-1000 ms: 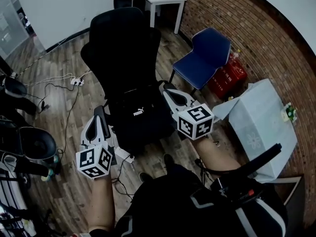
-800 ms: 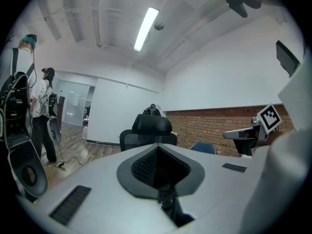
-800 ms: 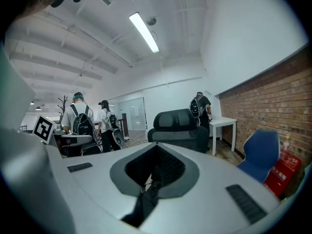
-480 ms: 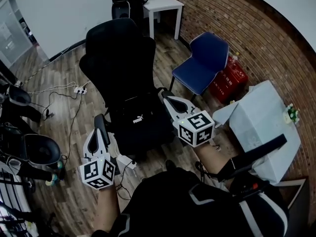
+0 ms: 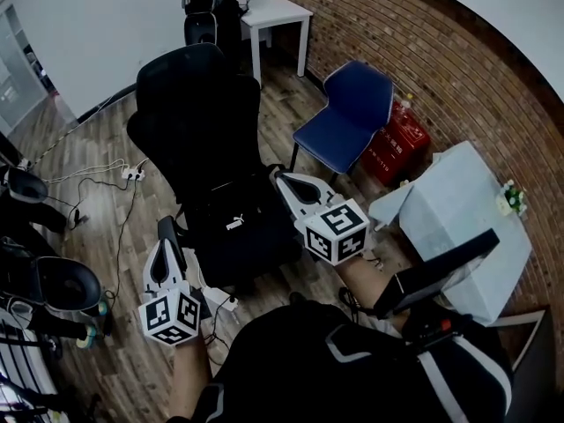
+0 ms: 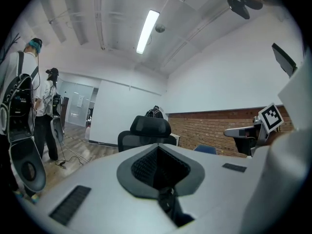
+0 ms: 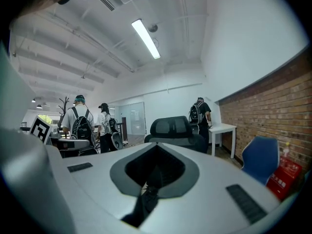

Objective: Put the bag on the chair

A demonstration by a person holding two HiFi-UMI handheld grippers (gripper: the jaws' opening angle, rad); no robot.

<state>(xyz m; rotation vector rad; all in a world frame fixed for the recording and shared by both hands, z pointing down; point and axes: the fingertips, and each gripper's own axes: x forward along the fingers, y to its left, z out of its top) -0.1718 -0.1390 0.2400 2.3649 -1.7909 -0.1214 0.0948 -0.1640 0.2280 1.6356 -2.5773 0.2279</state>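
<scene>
Black bag (image 5: 236, 227) sits on the chair (image 5: 189, 104) seat, between the left gripper (image 5: 166, 229) and right gripper (image 5: 282, 180), both jaws pressed together and empty, neither gripping it.

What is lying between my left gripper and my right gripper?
In the head view, a black fabric bag with a white logo, on the seat of the black office chair, lies between the left gripper and the right gripper.
</scene>
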